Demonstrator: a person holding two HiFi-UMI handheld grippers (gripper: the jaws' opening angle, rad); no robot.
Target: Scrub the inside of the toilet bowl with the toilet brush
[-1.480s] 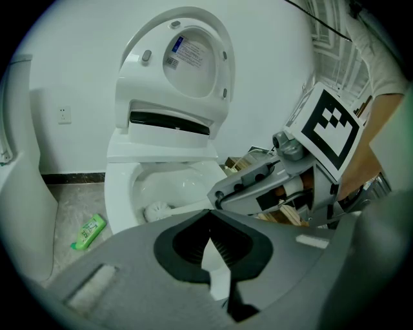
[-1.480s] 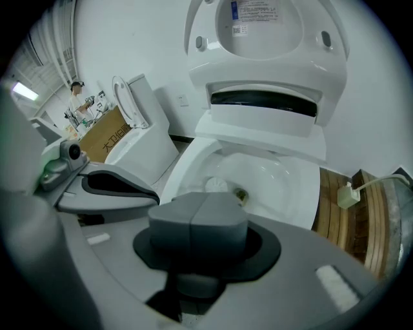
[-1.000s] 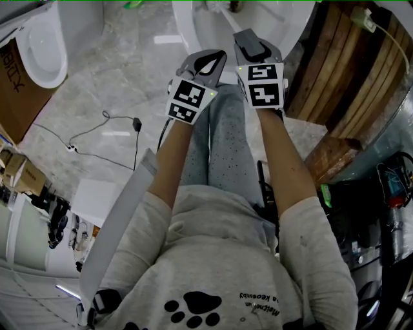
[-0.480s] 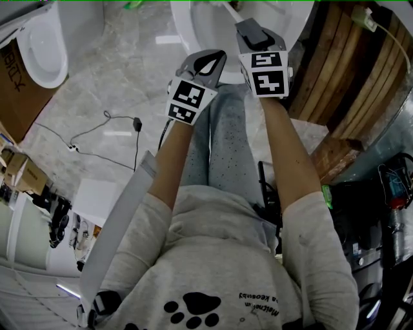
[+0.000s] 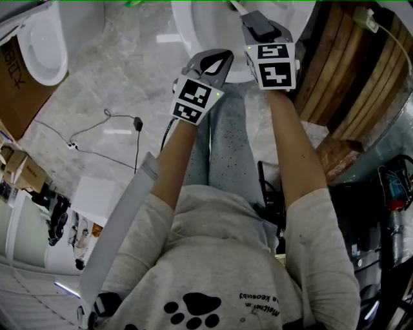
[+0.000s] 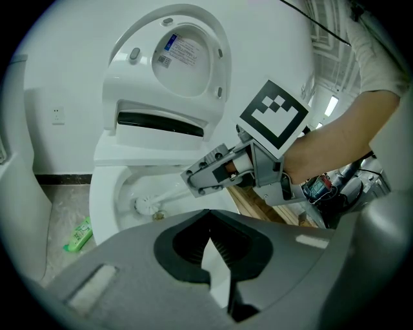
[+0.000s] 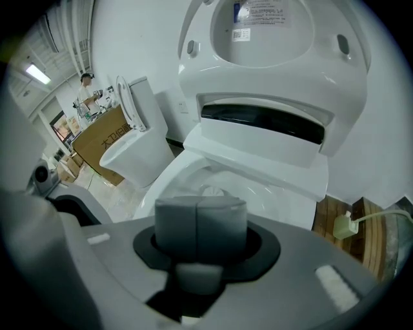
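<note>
The white toilet bowl (image 5: 206,26) lies at the top of the head view, with its lid (image 6: 187,51) raised. My right gripper (image 5: 248,14) reaches over the bowl rim and is shut on the white handle (image 6: 169,193) of the toilet brush. The brush head (image 6: 147,205) sits low inside the bowl (image 6: 103,193). In the right gripper view the pads (image 7: 200,219) are pressed together over the bowl (image 7: 187,171). My left gripper (image 5: 216,61) hovers just before the rim, left of the right one (image 6: 197,180), shut and holding nothing (image 6: 210,242).
A second toilet (image 5: 42,42) and a cardboard box (image 5: 13,84) stand at the left. A cable with a plug (image 5: 106,116) trails over the marble floor. Wooden planks (image 5: 348,71) lean at the right of the bowl. A green packet (image 6: 79,233) lies beside the base.
Both grippers have shifted forward toward the bowl. The right one has gone farther over the rim with the brush; the left has followed a little.
</note>
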